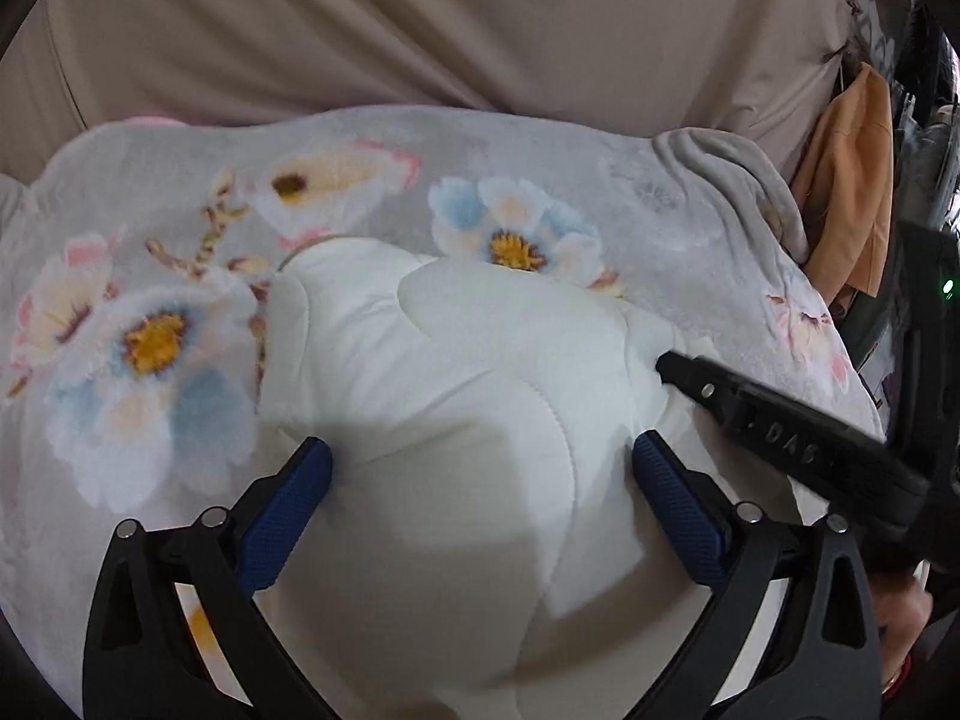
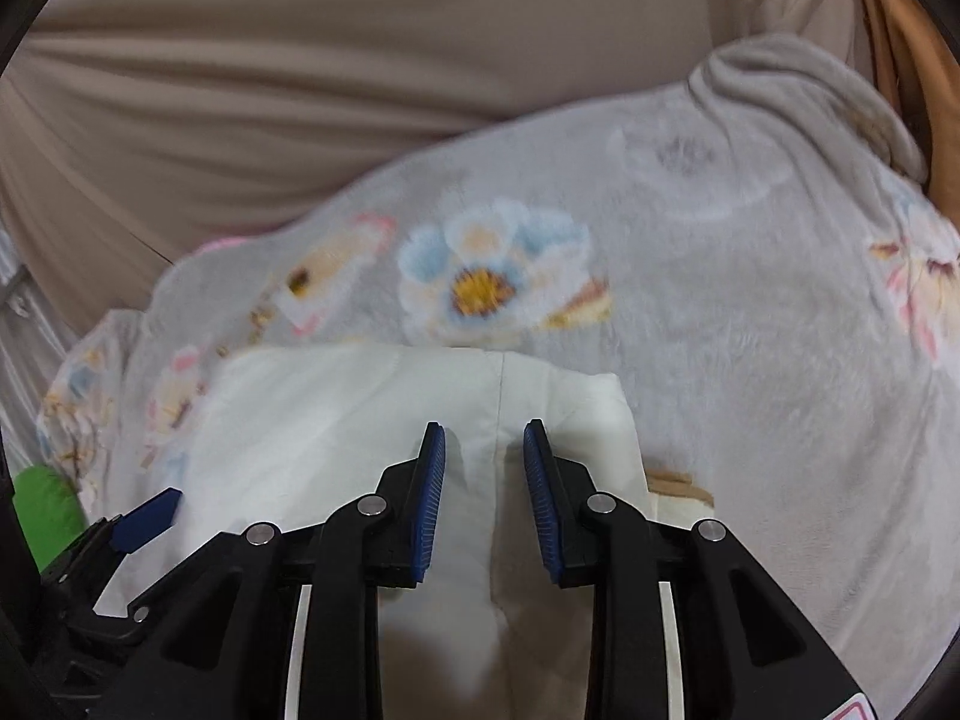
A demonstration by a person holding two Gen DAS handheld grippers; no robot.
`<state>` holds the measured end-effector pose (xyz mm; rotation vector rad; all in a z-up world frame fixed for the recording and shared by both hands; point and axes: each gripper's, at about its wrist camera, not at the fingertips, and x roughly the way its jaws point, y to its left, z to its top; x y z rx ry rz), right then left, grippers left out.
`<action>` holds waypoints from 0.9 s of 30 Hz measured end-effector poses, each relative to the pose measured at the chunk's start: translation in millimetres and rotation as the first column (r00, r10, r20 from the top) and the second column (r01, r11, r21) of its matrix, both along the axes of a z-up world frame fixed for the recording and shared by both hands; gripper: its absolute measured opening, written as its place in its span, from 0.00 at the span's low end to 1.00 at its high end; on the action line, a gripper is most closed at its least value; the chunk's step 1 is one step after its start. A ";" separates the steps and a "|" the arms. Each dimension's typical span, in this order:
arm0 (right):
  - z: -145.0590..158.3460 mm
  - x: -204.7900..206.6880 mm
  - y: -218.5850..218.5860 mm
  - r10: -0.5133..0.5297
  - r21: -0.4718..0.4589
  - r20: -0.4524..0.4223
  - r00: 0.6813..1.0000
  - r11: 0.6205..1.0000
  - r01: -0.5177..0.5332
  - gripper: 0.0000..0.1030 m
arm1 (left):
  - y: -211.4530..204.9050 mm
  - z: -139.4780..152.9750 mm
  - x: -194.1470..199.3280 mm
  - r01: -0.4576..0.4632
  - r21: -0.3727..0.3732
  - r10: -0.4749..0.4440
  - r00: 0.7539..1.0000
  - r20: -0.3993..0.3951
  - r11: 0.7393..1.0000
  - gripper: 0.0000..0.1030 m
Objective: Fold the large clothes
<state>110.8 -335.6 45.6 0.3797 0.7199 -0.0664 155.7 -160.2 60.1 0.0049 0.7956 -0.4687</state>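
Note:
A white quilted garment (image 1: 456,420) lies folded on a grey floral blanket (image 1: 180,192). My left gripper (image 1: 480,462) is wide open just above it, one blue pad on each side of the bundle. The right gripper (image 1: 780,420) reaches in from the right, its tip at the garment's right edge. In the right wrist view the garment (image 2: 336,414) lies under my right gripper (image 2: 485,450), which is open with a narrow gap over a seam and holds nothing. The left gripper (image 2: 144,516) shows at the lower left.
The blanket (image 2: 720,300) covers the work surface. A beige fabric backdrop (image 1: 420,30) rises behind it. Orange cloth (image 1: 852,180) hangs at the right. A green object (image 2: 45,510) sits at the left edge. A bunched blanket fold (image 1: 732,174) lies at the back right.

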 end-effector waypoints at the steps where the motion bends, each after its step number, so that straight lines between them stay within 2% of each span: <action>1: -8.5 3.4 -3.1 0.000 0.020 -0.007 1.000 1.000 0.000 0.24 | -0.7 -1.8 -0.3 -0.005 0.003 0.005 1.000 0.011 1.000 0.96; 6: -33.9 8.0 -16.8 0.006 0.136 -0.005 1.000 0.991 -0.006 0.21 | -14.8 -20.2 -3.3 -0.040 0.074 0.032 0.995 0.094 0.996 0.96; 11: -35.7 11.9 -15.3 0.001 0.136 -0.016 1.000 0.991 0.001 0.21 | -12.5 -23.2 4.9 -0.045 0.063 0.041 0.997 0.063 0.997 0.96; 14: -24.6 0.8 -17.0 -0.011 0.134 0.016 1.000 0.991 0.009 0.21 | -6.6 -14.4 -1.4 -0.033 0.086 0.029 0.998 0.054 0.996 0.96; 15: -14.7 -13.9 -16.6 -0.007 0.140 0.048 0.999 0.990 0.000 0.27 | 2.9 -5.4 -11.5 -0.027 0.077 0.023 0.998 0.054 0.997 0.95; 18: 15.6 -73.4 -7.0 0.053 0.090 0.139 0.989 0.994 -0.066 0.28 | 30.2 16.3 -50.2 0.024 0.006 -0.025 0.997 0.066 1.000 0.95; 21: 27.8 -138.1 8.8 0.081 -0.011 0.147 0.986 0.997 -0.080 0.28 | 47.1 22.7 -97.1 0.093 0.028 -0.095 0.990 0.104 0.995 0.95; 23: 20.9 -166.8 20.0 0.084 -0.027 0.126 0.988 0.996 -0.082 0.26 | 50.0 14.1 -120.1 0.121 0.061 -0.127 0.987 0.096 0.991 0.95; 27: -15.6 -192.2 24.4 0.070 0.033 0.059 0.996 0.997 -0.072 0.21 | 49.2 -25.6 -140.1 0.152 0.100 -0.152 0.988 -0.008 0.983 0.96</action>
